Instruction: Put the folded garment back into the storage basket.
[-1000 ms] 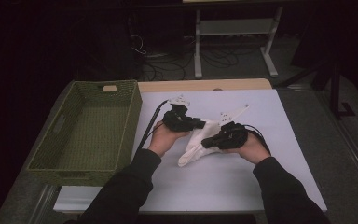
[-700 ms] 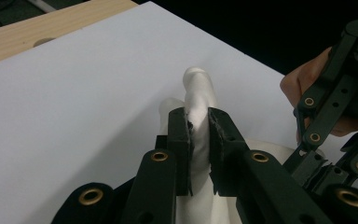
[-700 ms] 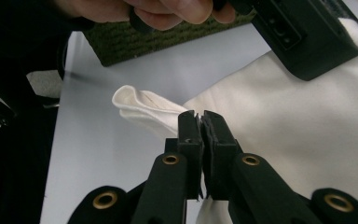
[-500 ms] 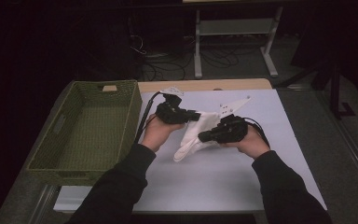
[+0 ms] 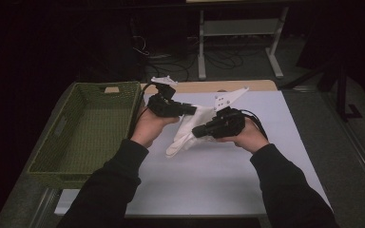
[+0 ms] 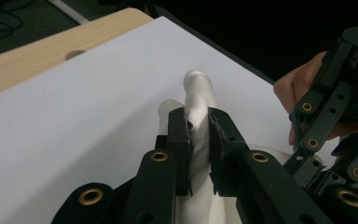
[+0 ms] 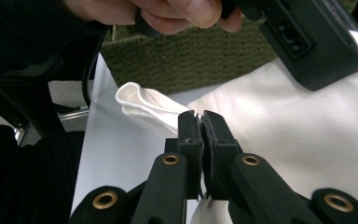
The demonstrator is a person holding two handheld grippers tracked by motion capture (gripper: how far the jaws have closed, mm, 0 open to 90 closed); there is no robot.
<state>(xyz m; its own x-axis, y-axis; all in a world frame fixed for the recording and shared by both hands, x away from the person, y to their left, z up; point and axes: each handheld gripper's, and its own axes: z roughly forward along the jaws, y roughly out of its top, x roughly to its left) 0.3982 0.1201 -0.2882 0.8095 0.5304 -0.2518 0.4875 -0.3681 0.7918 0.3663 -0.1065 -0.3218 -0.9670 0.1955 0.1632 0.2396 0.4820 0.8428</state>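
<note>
High view, centre of the frame: both grippers hold a white cloth [image 5: 186, 130] above the white-covered table [image 5: 228, 180]. At centre left, the left gripper [image 5: 190, 110] has its fingers [image 6: 179, 140] clenched on a bunched fold at the cloth's upper edge. Just right and lower, the right gripper [image 5: 197, 133] pinches a thin edge, fingers [image 7: 190, 135] nearly closed on it. From there the cloth droops toward the lower left, its tip near the table. A green woven basket [image 5: 83, 128] sits at the left.
</note>
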